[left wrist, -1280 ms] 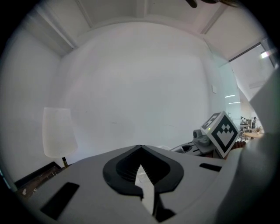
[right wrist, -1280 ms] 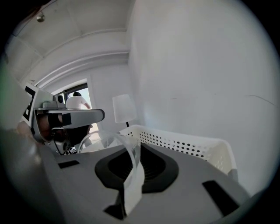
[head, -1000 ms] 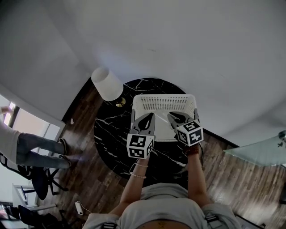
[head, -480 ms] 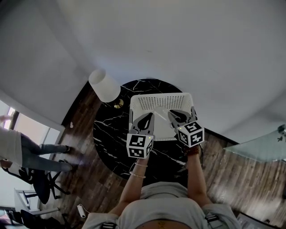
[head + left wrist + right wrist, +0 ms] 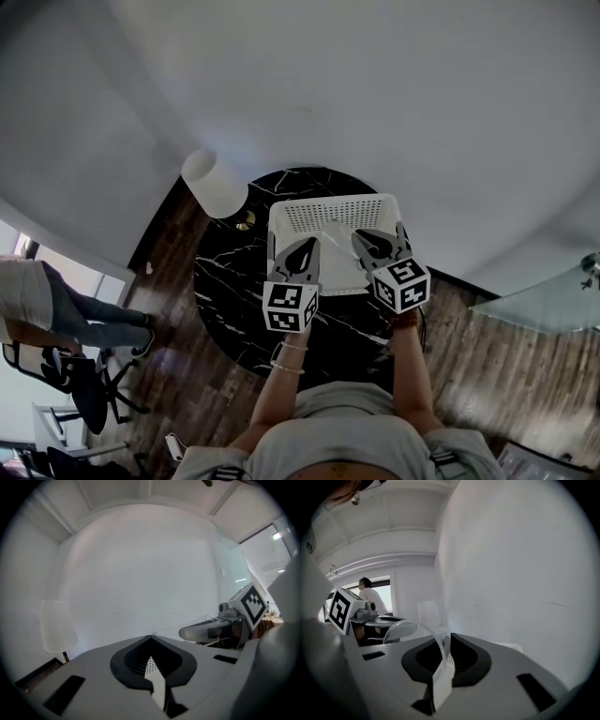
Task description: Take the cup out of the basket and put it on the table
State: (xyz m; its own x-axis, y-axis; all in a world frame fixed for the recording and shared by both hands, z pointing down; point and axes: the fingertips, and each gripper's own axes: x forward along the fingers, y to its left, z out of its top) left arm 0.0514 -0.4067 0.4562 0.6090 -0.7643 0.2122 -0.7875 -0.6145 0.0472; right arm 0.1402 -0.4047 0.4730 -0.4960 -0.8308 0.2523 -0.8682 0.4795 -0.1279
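A white perforated basket [image 5: 328, 214] stands on the round black marble table [image 5: 230, 281]. Both grippers hover over the basket's near half. My right gripper [image 5: 373, 242] is shut on the thin wall of a clear plastic cup [image 5: 423, 629], whose rim curves up and left from the jaws [image 5: 445, 653]. From the left gripper view the cup [image 5: 201, 623] shows as a faint clear arc over the right gripper's finger [image 5: 206, 632]. My left gripper [image 5: 300, 246] is shut [image 5: 150, 660]; only a sliver of basket mesh shows through the slit between its jaws.
A lamp with a white shade [image 5: 214, 183] stands at the table's far left edge. A person [image 5: 47, 300] stands beside an office chair [image 5: 89, 384] at the far left. A glass tabletop [image 5: 544, 309] juts in at the right. White walls rise behind the table.
My right gripper has risen slightly, still holding the cup. The left gripper has stayed where it was. The person at the far left has moved.
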